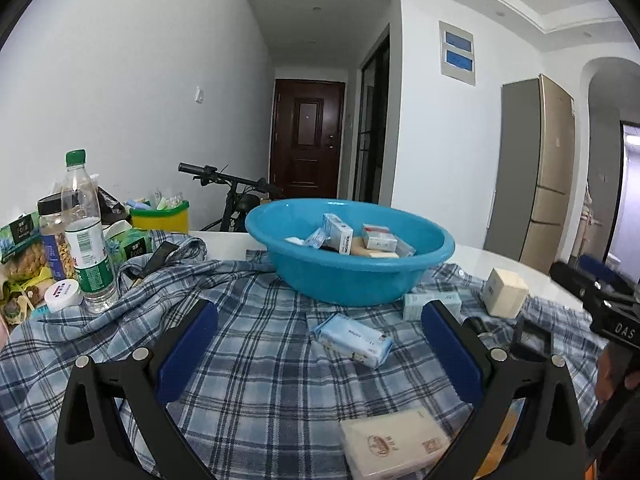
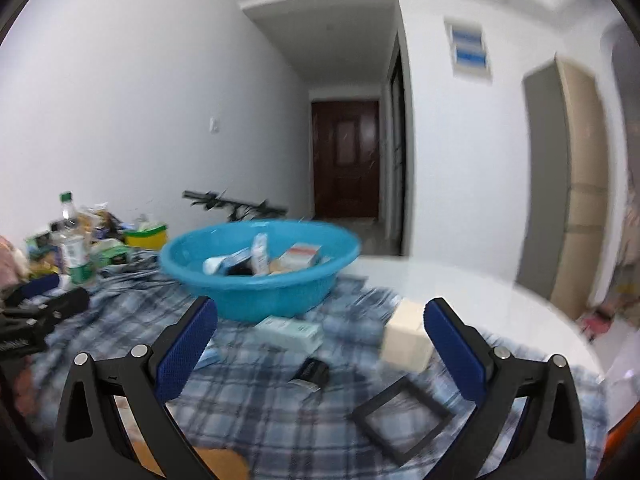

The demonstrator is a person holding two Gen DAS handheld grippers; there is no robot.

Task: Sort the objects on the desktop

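A blue basin (image 1: 352,276) (image 2: 256,292) holding several small boxes stands on a plaid cloth (image 1: 260,380). My left gripper (image 1: 320,320) hangs open over the cloth, with a light-blue tissue pack (image 1: 352,340) lying between its fingers' lines. A cream tissue pack (image 1: 396,444) lies closer to the camera. My right gripper (image 2: 320,320) is open too, above a pale green box (image 2: 290,332), a small black item (image 2: 314,372) and a black frame (image 2: 402,420). A cream cube-shaped box (image 1: 504,292) (image 2: 406,340) sits just inside its right finger. The right wrist view is blurred.
At the left stand a green-capped bottle (image 1: 86,236), a jar of nuts (image 1: 56,240), snack bags and a yellow tub (image 1: 160,218). Bare white table (image 2: 480,292) lies to the right. A bicycle handlebar (image 1: 224,178), a door and a fridge are behind.
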